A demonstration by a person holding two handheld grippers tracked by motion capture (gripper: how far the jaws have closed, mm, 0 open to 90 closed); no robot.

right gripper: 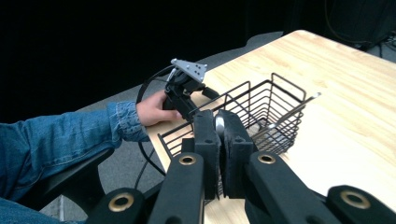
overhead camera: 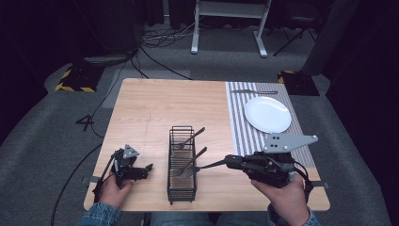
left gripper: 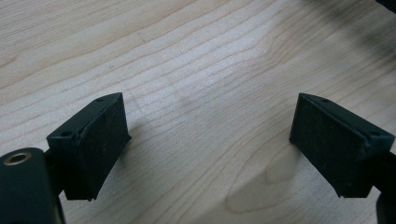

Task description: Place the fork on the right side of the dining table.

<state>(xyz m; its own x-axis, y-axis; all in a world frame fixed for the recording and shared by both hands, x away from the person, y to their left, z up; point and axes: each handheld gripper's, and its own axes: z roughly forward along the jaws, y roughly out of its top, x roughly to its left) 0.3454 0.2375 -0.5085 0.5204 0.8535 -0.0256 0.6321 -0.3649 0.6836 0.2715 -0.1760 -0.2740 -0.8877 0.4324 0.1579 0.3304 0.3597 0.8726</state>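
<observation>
A black wire basket (overhead camera: 181, 188) stands at the table's front middle, with two metal utensils leaning in it. The far utensil (overhead camera: 193, 135) (right gripper: 293, 111) rests with its handle over the rim. My right gripper (overhead camera: 201, 166) (right gripper: 219, 126) reaches in from the right and is shut on the handle end of the near utensil (overhead camera: 192, 161), of which a silvery tip (right gripper: 218, 124) shows between the pads. My left gripper (overhead camera: 148, 168) (left gripper: 208, 140) lies low over bare wood left of the basket, open with nothing between its pads (left gripper: 95, 144).
A white plate (overhead camera: 267, 114) sits on a striped placemat (overhead camera: 240, 127) at the table's right, with one piece of cutlery (overhead camera: 254, 92) lying at the mat's far end. The person's left hand (right gripper: 152, 108) holds the left gripper (right gripper: 187, 86) beyond the basket (right gripper: 252, 116).
</observation>
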